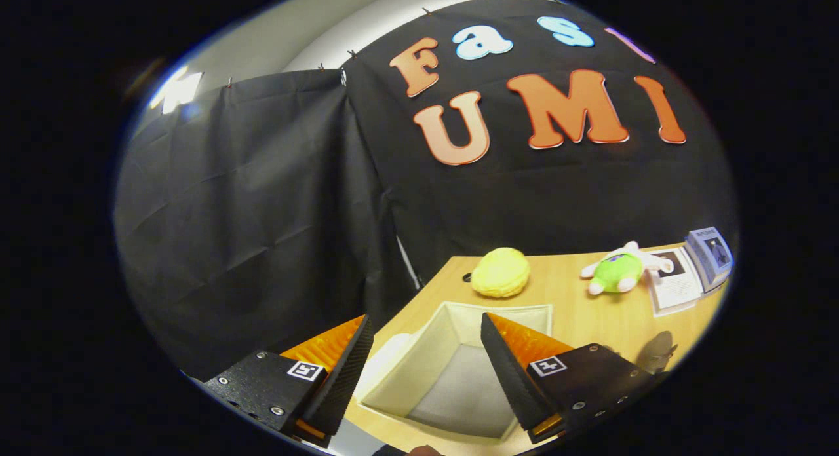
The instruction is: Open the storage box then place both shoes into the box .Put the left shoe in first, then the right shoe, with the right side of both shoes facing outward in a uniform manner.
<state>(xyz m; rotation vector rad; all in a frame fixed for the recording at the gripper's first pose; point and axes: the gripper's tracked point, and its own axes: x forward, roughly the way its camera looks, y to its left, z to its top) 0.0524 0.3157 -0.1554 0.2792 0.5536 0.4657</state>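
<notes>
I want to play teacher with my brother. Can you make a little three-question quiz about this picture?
1. True or false: the pale fabric storage box on the wooden table is open.
2. What soft toy lies beside the paper booklets: A) green and white plush toy, B) red car?
3. Fill in: the gripper fingers are ___, holding nothing.

Key: 1 true; 2 A; 3 open. Bonus: the round yellow plush sits just beyond the box.

Cream storage box, yellow plush
</notes>
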